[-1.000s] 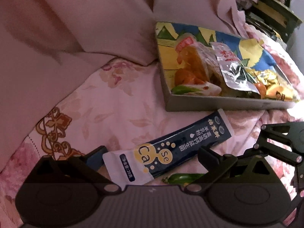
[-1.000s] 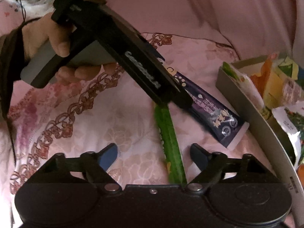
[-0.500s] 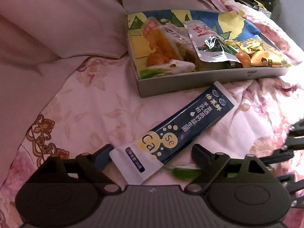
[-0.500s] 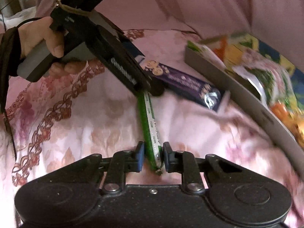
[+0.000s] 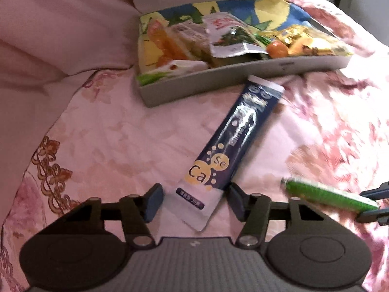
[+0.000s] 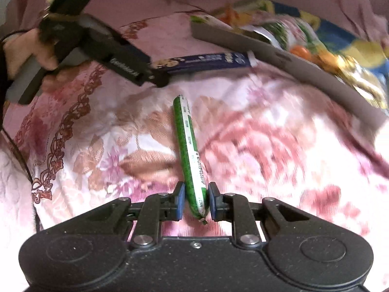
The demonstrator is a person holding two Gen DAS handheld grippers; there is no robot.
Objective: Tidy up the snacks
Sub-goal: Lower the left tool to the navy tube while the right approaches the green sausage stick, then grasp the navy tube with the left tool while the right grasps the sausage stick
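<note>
Lying on a pink flowered bedspread (image 5: 102, 131), the things of this moment spread from a plain pink fold of cloth (image 5: 60, 24) at the left of the left wrist view to a grey tray (image 5: 218, 85) of mixed snack packets farther back and right. Just in front of the tray's near wall lies a dark blue sachet (image 5: 233, 146) with a white end, set slantwise on the bedspread. The left gripper (image 5: 194, 199) has that white end between its blue pads; its jaws are closing, with the right pad at the sachet's edge and the left pad still apart from it. To the right, a green snack stick (image 5: 325, 196) hangs above the bedspread, blurred. In the right wrist view a hand (image 6: 29, 51) holds the left gripper at the upper left, with the sachet reaching from its tip toward the tray. In the middle, the right gripper (image 6: 195, 200) has its jaws clamped on the near end of the green stick, which points away over the bedspread. The tray curves along the upper right, well apart from the stick.
</note>
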